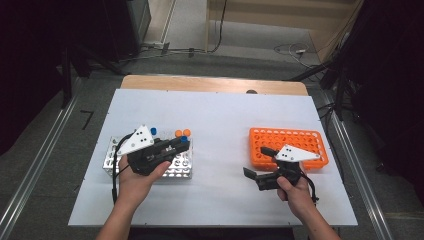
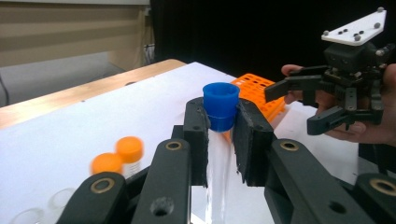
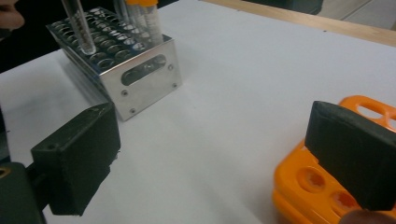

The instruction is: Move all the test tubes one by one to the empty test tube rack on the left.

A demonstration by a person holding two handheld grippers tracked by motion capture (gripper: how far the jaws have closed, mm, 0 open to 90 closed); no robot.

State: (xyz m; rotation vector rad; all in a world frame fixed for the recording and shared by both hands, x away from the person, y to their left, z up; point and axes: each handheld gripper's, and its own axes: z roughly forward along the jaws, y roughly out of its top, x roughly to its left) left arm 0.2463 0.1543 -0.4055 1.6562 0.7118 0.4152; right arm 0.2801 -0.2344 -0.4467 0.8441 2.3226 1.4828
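The light, slippery, breakable clear tube [image 2: 218,158] with blue cap [image 2: 220,105] is clamped just under its cap by the left gripper [image 2: 219,135] above the metal rack [image 1: 181,169], while the right gripper [image 1: 259,166] is held wide open, empty.

A white table [image 1: 215,130] with a bare wooden strip along its far edge carries two racks. A metal tube rack [image 1: 176,169] stands directly under the left gripper [image 1: 181,144]; an orange plastic rack [image 1: 272,141] lies just beyond the right gripper [image 1: 257,161].
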